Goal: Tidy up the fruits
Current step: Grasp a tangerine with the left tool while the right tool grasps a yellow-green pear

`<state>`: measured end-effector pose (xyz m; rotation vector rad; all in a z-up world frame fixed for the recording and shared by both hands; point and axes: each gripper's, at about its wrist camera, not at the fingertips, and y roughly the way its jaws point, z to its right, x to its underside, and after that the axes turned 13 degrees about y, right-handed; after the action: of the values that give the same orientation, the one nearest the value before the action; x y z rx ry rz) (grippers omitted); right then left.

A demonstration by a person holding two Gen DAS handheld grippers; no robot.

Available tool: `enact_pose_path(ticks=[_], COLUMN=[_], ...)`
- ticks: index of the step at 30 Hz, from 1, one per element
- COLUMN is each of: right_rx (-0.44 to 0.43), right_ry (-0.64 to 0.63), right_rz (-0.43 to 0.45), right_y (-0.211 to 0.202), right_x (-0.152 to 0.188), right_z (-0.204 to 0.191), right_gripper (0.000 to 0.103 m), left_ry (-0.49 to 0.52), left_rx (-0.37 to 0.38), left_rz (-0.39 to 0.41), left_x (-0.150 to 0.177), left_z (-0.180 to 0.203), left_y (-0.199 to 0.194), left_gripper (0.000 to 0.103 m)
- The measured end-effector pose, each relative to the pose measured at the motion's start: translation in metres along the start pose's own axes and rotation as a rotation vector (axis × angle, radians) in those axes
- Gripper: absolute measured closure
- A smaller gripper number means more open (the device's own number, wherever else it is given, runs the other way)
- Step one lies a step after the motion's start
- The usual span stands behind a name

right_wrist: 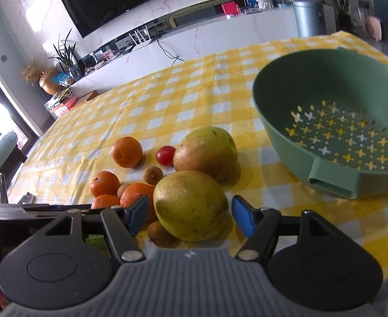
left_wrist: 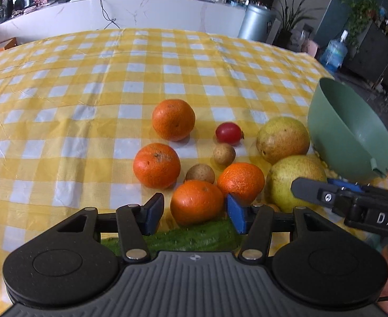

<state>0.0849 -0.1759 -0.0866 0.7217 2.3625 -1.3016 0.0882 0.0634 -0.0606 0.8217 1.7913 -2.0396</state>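
Bumpy green cucumber [left_wrist: 194, 236], glossy dimpled tangerines [left_wrist: 196, 202], speckled yellow-green pears [right_wrist: 190, 206]

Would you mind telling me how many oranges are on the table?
4: far orange, left orange, one between the left gripper's fingers, one just right of it. More may be hidden.

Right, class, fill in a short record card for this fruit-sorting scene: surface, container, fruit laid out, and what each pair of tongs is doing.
surface: yellow-and-white checked tablecloth
container: green colander bowl, nothing in it
oranges: four, clustered on the cloth
pears: two, nearest the bowl
small items: one cherry tomato, three small brown longan-like fruits
other: cucumber under the left tongs
left tongs: open, either side of the nearest orange, pads not pressing
right tongs: open, either side of the near pear
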Motion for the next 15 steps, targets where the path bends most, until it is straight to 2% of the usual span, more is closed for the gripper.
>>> enact_pose_path(ticks=[5, 7, 11, 15], right_rx=[0.000, -0.001, 0.001, -0.004], right_ry=[0.004, 0.008, 0.042, 0.042], right_rz=[0.003, -0.003, -0.035, -0.033], right_y=[0.006, 0.009, 0.016, 0.018], right_x=[0.000, -0.001, -0.002, -0.002], right_z=[0.001, 0.002, 0.006, 0.007], right_gripper=[0.035, 0.035, 0.034, 0.033], left_ry=[-0.058, -0.066, 0.000, -0.014], left_rx=[0.043, 0.058, 0.052, 0.068], left_rz=[0.012, 0.014, 0.022, 0.022], left_x=[0.001, 0.003, 0.005, 0.005], left_z=[-0.011, -0.012, -0.005, -0.008], left_y=[0.003, 0.003, 0.000, 0.002], left_gripper=[0.039, 0.043, 0.046, 0.046])
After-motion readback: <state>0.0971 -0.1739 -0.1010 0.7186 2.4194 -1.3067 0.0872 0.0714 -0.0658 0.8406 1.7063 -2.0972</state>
